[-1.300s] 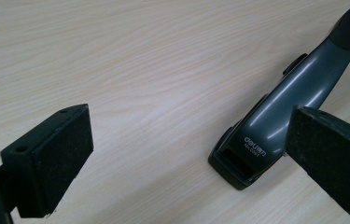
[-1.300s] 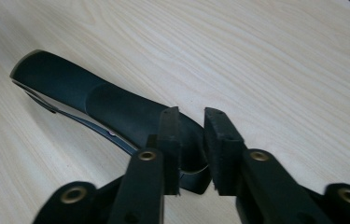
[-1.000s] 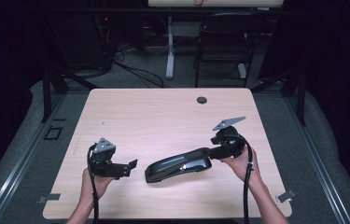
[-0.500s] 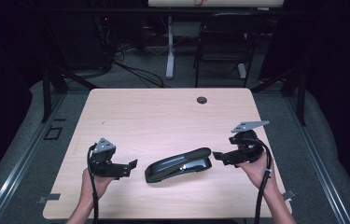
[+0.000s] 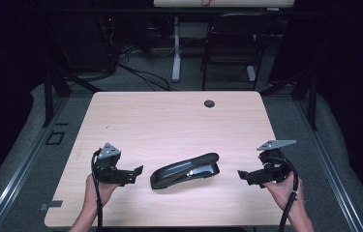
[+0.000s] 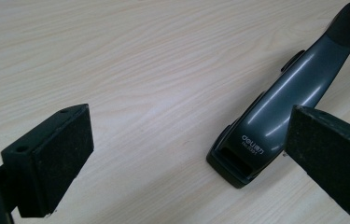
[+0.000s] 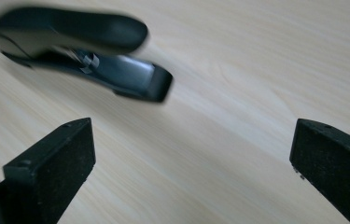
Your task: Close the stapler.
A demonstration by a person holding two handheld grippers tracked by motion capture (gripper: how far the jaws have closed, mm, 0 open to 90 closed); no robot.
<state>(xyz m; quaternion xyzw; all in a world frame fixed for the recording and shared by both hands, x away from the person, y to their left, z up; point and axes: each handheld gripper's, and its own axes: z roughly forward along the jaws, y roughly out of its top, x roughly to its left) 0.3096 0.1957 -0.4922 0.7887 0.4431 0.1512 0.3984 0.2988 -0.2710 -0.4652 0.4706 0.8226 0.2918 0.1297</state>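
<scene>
From above, a dark grey stapler [image 5: 185, 170] lies flat near the front edge of the wooden table [image 5: 169, 121], slanting up to the right. The left gripper [image 5: 133, 174] sits just beside its lower end, the right gripper [image 5: 245, 176] near its raised end, neither touching.

In the left gripper view, the stapler [image 6: 275, 102] has a glossy grey top with small white lettering; it lies ahead and to the right, jaws wide apart and empty.

In the right gripper view, the stapler [image 7: 84, 51] is blurred, up and left of the wide, empty jaws.
</scene>
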